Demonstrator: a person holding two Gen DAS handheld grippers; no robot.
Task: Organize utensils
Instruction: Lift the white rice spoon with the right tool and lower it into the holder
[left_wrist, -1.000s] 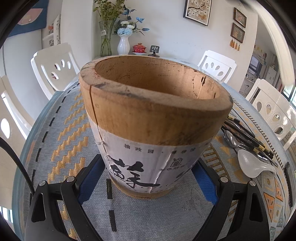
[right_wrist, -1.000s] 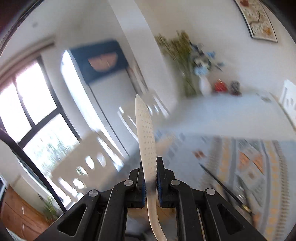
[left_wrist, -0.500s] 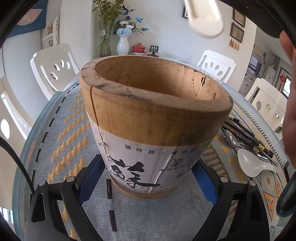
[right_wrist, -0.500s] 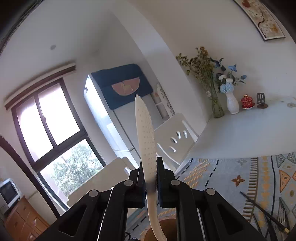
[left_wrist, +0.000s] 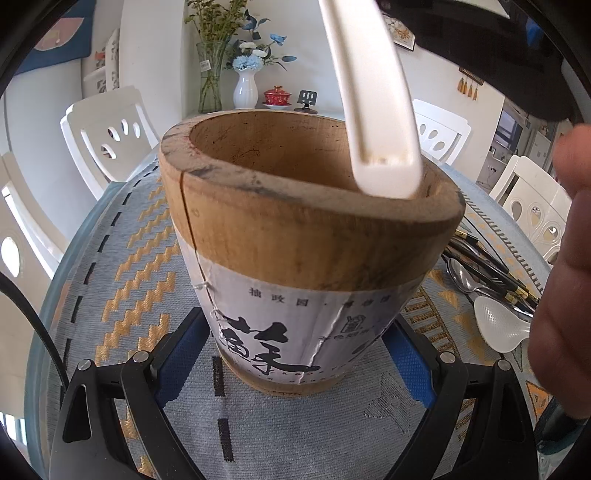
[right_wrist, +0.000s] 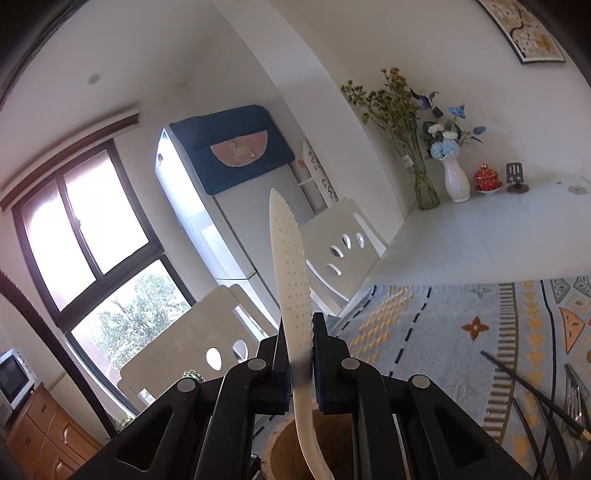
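A: From the left wrist view, we see our left gripper (left_wrist: 299, 354) clamped around the base of the wooden holder (left_wrist: 306, 236), blue pads pressing its papered sides. The holder stands upright on the patterned counter (left_wrist: 122, 266).

B: Above the gripper, the white rice paddle (left_wrist: 373, 99) hangs handle-down, its end over the holder's open mouth. To the gripper's right we see a hand (left_wrist: 565, 280), and beyond the holder a white spoon (left_wrist: 498, 325), a metal spoon (left_wrist: 463, 277) and dark chopsticks (left_wrist: 491, 269) lying on the counter.

A: From the right wrist view, our right gripper (right_wrist: 301, 362) is pinched tight on the rice paddle (right_wrist: 291, 273), dotted blade pointing ahead of the fingers.

B: Its handle curves back beneath the gripper toward the wooden holder's (right_wrist: 280, 454) mouth. Chopsticks (right_wrist: 532, 391) lie to the gripper's right.
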